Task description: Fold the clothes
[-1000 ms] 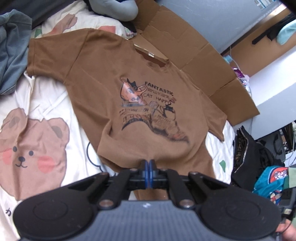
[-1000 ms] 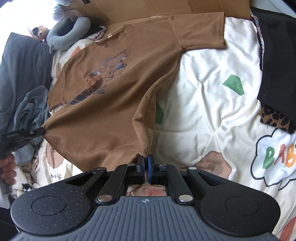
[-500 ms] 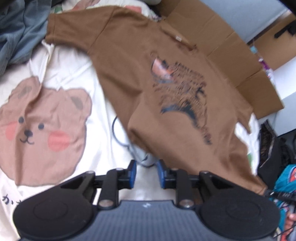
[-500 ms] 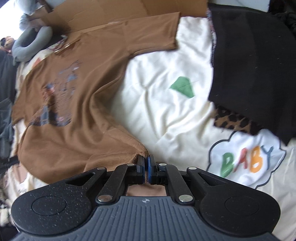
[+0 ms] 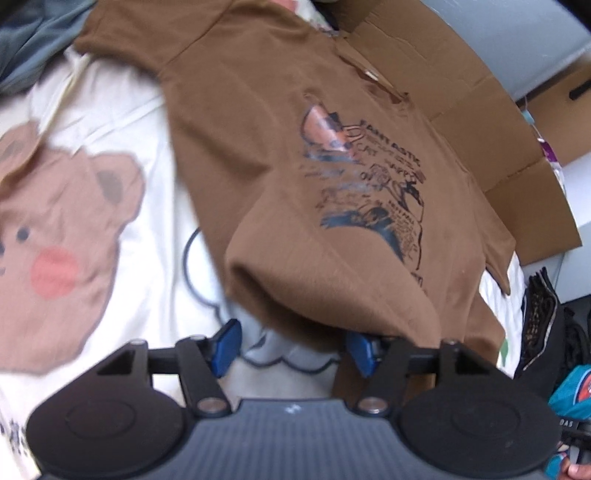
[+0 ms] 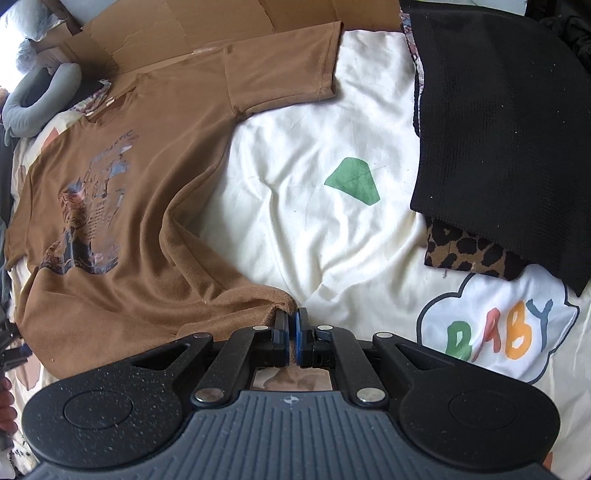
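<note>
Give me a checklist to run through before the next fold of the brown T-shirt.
1. Right gripper shut on the T-shirt hem corner: ok.
2. Left gripper holding the other hem corner: not ok, its jaws stand wide apart with the bunched hem loose just ahead of them.
3. Shirt lying flat: not ok, the hem is humped in the left wrist view and a ridge runs up its side in the right wrist view.
4. Sleeve spread out: ok, partly on the cardboard.
5. Black garment apart from the shirt: ok.
6. Whether the shirt's back layer is smooth underneath: cannot tell.
</note>
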Demonstrator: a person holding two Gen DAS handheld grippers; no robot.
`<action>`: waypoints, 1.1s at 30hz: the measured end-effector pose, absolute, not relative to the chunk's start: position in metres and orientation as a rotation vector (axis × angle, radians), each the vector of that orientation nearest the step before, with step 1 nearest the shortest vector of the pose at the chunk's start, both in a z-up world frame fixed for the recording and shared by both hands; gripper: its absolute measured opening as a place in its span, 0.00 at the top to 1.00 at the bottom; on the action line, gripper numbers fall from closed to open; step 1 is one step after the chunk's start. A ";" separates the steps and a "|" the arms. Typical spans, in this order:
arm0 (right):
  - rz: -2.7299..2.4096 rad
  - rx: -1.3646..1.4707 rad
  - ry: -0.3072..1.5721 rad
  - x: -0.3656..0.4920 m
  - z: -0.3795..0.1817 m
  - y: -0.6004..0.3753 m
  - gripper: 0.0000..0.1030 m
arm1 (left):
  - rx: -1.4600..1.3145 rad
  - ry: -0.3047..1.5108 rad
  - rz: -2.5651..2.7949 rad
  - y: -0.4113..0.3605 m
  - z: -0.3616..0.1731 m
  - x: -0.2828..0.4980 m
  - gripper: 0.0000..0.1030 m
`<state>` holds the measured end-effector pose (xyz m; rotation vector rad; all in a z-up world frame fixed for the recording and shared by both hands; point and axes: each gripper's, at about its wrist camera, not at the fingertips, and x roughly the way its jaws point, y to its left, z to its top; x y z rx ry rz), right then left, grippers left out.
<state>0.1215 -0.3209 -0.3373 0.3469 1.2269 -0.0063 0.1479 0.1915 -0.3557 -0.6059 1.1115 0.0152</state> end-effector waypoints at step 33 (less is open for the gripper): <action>-0.002 0.298 1.299 0.143 -0.374 -0.317 0.99 | -0.740 1.134 0.056 0.211 -0.343 0.169 0.38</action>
